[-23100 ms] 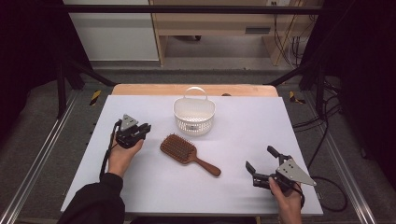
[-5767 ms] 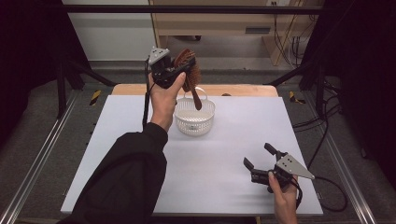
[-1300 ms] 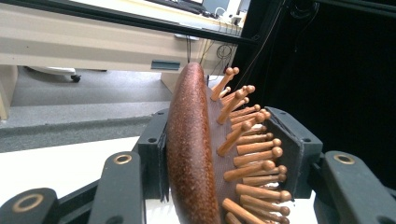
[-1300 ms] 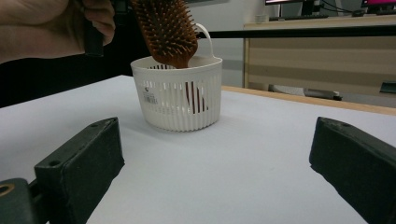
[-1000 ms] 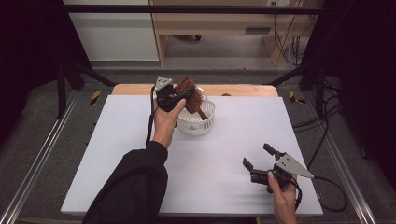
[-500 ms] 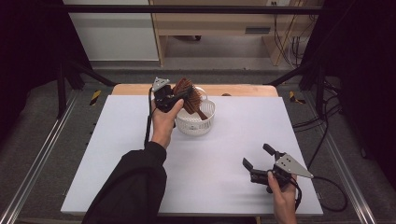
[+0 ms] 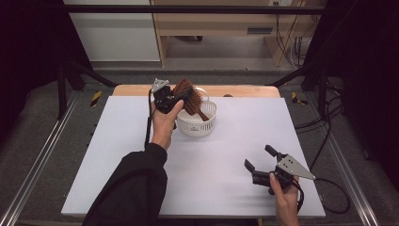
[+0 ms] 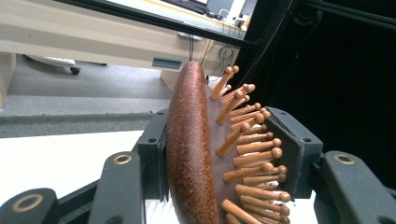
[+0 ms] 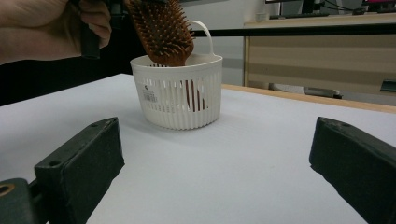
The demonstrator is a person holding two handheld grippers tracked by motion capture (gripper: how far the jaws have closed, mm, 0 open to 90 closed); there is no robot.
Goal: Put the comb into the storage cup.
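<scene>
A brown wooden hairbrush (image 7: 187, 95) stands handle-down in the white slatted basket (image 7: 203, 123) at the table's far middle. My left gripper (image 7: 175, 96) is shut on the brush head, which fills the space between its jaws (image 8: 196, 154), bristles to the right. From the right gripper view the hairbrush (image 9: 161, 30) tilts above the basket (image 9: 180, 95), its handle inside. My right gripper (image 7: 259, 159) rests open near the front right of the table, nothing between its pads (image 9: 81, 161).
The white table (image 7: 117, 155) has a wooden strip along its far edge. A wooden desk (image 7: 226, 21) and cables stand beyond it. Metal rails (image 7: 33, 174) run along both sides. A cable trails from the right gripper off the table's right edge.
The left gripper has lowered the brush from above the basket, so its handle now sits inside. In the last second it barely moved. The right gripper stayed put.
</scene>
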